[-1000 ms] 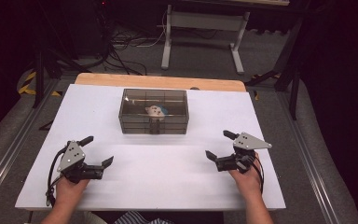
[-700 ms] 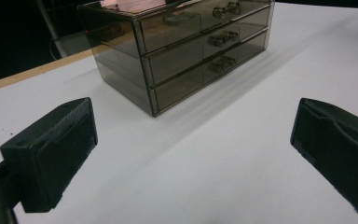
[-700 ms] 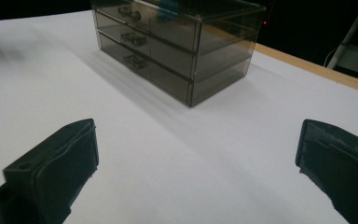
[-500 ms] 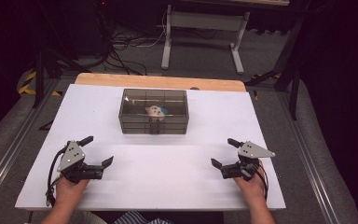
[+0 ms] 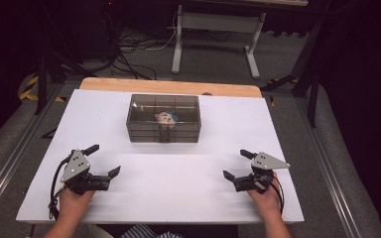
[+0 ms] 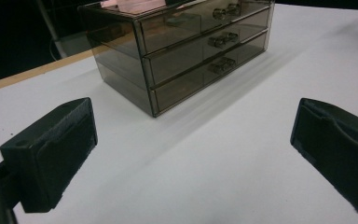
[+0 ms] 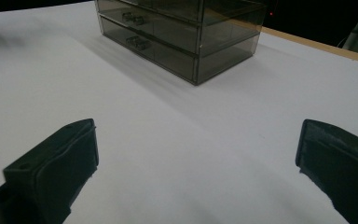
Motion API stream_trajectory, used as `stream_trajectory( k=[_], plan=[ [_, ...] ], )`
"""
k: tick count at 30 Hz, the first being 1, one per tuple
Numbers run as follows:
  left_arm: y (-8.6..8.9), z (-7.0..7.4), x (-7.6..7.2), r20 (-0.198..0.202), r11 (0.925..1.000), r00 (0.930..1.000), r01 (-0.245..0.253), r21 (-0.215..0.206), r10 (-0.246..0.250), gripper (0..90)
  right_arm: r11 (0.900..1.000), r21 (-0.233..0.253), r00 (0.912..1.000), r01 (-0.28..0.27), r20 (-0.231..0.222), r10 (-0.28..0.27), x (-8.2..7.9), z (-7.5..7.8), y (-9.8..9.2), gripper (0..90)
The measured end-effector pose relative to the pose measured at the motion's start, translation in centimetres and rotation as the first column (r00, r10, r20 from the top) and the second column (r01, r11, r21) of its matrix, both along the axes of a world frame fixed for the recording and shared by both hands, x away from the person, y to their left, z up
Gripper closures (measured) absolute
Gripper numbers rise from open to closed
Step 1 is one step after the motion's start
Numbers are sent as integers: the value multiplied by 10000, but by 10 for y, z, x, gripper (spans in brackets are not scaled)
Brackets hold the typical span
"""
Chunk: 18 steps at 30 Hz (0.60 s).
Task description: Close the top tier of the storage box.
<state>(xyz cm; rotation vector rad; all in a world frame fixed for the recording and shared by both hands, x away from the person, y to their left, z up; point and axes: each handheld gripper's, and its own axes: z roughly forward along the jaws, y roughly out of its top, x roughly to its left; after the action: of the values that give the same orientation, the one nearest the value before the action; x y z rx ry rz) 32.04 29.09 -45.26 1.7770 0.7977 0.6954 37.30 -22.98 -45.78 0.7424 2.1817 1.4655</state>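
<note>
Right gripper (image 5: 238,163) is drifting back from the drawer organizer (image 5: 163,118) — both grippers gaping wide, empty — its long side and drawer fronts facing the person, left gripper (image 5: 103,159) idle.

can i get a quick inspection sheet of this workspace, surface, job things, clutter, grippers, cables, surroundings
surface: white rectangular tabletop with a bare wooden strip along the far edge
job's things: smoky transparent plastic three-drawer box at the far middle, all drawers shut; small white object with a blue bit showing through its top
clutter: nothing seen
grippers: left gripper and right gripper both open, empty, near the front edge, apart from the box
cables: black cable trails from the left gripper; loose cables on the floor beyond the table
surroundings: white-legged metal stand behind, grey floor, yellow-black hazard tape at far left
</note>
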Motion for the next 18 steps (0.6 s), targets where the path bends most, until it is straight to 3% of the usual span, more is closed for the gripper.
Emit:
stream_trajectory(
  k=[18],
  plan=[
    [1, 0, 1, 63, 9999, 10000, -17, 110, 16, 14, 10000, -34, 9999, 82, 93, -82, -1, 1, 0, 0]
  ],
)
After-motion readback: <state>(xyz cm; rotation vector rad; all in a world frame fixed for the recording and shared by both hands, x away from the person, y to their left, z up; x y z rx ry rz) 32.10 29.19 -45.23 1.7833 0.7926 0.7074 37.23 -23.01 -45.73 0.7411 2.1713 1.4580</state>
